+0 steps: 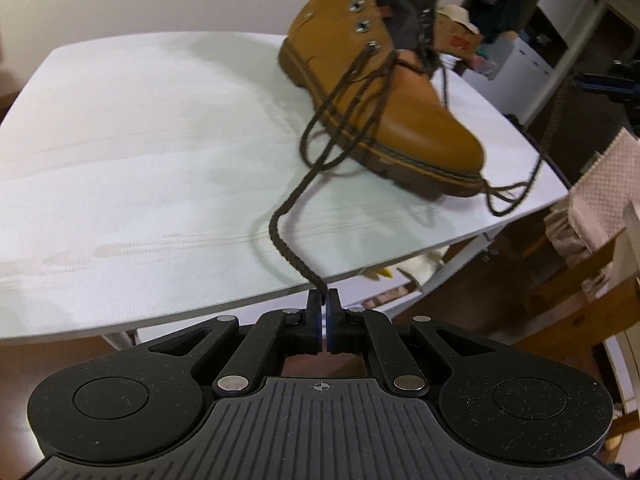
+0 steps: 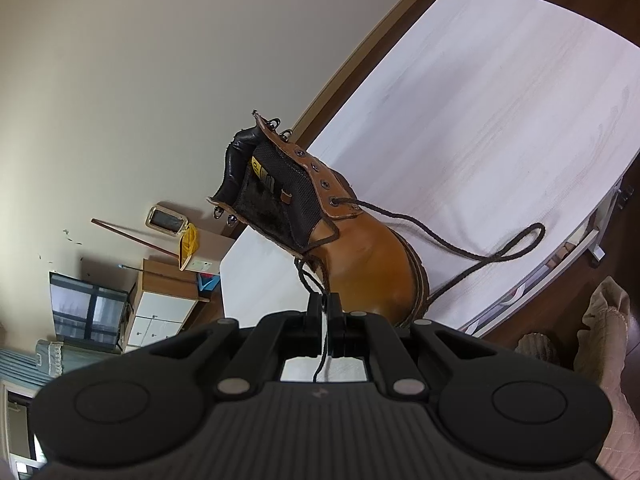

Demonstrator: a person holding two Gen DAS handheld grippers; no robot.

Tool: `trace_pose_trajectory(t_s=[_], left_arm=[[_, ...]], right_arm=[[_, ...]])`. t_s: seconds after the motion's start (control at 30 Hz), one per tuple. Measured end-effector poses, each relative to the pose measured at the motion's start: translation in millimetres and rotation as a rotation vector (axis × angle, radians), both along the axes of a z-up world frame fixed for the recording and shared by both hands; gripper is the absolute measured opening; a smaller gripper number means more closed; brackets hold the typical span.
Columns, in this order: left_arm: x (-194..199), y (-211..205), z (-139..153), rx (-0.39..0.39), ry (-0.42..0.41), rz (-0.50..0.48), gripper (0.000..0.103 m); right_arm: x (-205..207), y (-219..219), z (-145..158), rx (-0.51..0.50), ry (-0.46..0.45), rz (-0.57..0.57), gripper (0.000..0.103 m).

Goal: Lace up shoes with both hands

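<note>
Your left claw [image 1: 322, 300] pinches one end of the dark lace [image 1: 320, 136], and your right claw [image 2: 325, 304] grips the other end. The left view shows the tan boot [image 1: 400, 120] side-on along the white tabletop [image 1: 140, 140], with its toe nearer you. Only the right view looks into the tongue, whose yellow label is too small to read.
</note>
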State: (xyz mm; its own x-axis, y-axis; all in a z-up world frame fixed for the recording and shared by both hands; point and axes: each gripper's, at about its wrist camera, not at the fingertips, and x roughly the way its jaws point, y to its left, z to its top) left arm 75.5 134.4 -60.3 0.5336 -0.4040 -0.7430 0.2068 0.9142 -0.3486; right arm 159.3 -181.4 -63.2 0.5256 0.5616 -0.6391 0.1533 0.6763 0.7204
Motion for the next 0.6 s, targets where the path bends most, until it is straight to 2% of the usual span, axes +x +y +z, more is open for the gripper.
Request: trace_pose_trajectory(t_s=[0.17,0.33,0.4,0.6], left_arm=[[-2,2,20,-0.016,-0.052,-0.060,0.001],[9,16,98,-0.160,-0.134,-0.148,0.001],[15,19,129,-0.221,-0.165,-0.180,0.001],[25,13,209,-0.340,-0.283,-0.252,0.001]], right_arm=[[-3,-3,9,0.023,-0.023,-0.011,0.003],[-15,-12,41,0.111,-0.115,-0.045,0.003],[-25,-19,63,0.169,-0.178,-0.078,0.003],[-56,-40,113,0.305,-0.331,-0.176,0.003]])
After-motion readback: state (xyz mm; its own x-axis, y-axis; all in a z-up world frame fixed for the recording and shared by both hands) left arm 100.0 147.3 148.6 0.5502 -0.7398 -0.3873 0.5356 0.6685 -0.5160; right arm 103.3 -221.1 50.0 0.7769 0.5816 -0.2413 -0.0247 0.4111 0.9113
